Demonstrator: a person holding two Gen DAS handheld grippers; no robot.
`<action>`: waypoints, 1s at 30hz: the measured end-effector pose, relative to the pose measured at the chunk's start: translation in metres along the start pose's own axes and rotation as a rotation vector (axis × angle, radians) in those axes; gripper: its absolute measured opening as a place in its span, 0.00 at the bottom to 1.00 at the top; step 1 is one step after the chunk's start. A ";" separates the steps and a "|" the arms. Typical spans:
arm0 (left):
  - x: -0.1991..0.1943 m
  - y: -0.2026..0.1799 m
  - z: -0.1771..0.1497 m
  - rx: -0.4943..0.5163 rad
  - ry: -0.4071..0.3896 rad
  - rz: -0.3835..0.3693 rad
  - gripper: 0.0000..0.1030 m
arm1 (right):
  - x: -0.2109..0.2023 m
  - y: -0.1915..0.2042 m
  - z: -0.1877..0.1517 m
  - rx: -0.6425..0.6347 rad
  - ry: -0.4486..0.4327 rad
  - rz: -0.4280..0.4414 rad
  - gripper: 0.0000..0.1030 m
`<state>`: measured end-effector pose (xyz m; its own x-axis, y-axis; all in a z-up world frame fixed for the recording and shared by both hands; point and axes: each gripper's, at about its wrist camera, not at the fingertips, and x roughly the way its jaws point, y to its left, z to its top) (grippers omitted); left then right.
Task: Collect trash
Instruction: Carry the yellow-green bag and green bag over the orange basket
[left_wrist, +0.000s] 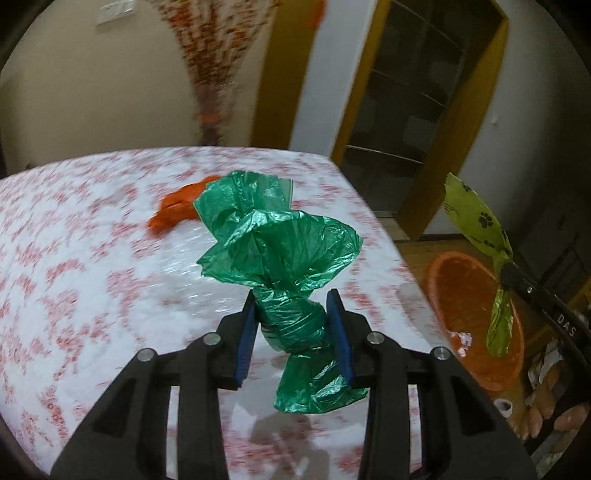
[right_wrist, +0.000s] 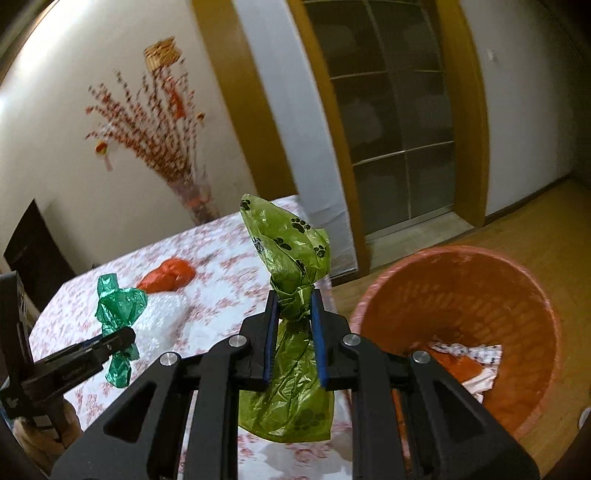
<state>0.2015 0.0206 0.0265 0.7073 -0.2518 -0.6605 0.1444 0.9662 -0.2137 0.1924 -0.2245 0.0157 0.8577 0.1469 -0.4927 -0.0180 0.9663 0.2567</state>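
My left gripper (left_wrist: 291, 314) is shut on a dark green plastic bag (left_wrist: 280, 243), held above the table; it also shows in the right wrist view (right_wrist: 118, 306). My right gripper (right_wrist: 293, 310) is shut on the knot of a lime green bag with black paw prints (right_wrist: 291, 251), held above the table's right edge, left of the orange trash basket (right_wrist: 461, 295). The lime bag (left_wrist: 476, 221) and basket (left_wrist: 461, 295) also show in the left wrist view. An orange bag (right_wrist: 168, 278) lies on the table further back; it shows in the left wrist view too (left_wrist: 173, 210).
The table (left_wrist: 74, 277) has a white cloth with red flower print. The basket stands on the wooden floor (right_wrist: 517, 221) and holds crumpled paper (right_wrist: 469, 354). A vase of red branches (right_wrist: 192, 199) stands behind the table. A glass door (right_wrist: 399, 129) is behind.
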 end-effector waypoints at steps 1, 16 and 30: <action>0.001 -0.008 0.001 0.013 -0.003 -0.008 0.36 | -0.003 -0.005 0.000 0.011 -0.011 -0.009 0.17; 0.035 -0.123 0.003 0.119 0.013 -0.211 0.36 | -0.055 -0.071 0.006 0.126 -0.170 -0.164 0.17; 0.066 -0.196 0.001 0.205 0.056 -0.318 0.36 | -0.063 -0.113 -0.002 0.203 -0.191 -0.217 0.17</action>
<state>0.2207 -0.1855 0.0250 0.5666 -0.5384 -0.6238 0.4904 0.8287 -0.2699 0.1395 -0.3426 0.0164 0.9113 -0.1186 -0.3943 0.2618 0.9060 0.3326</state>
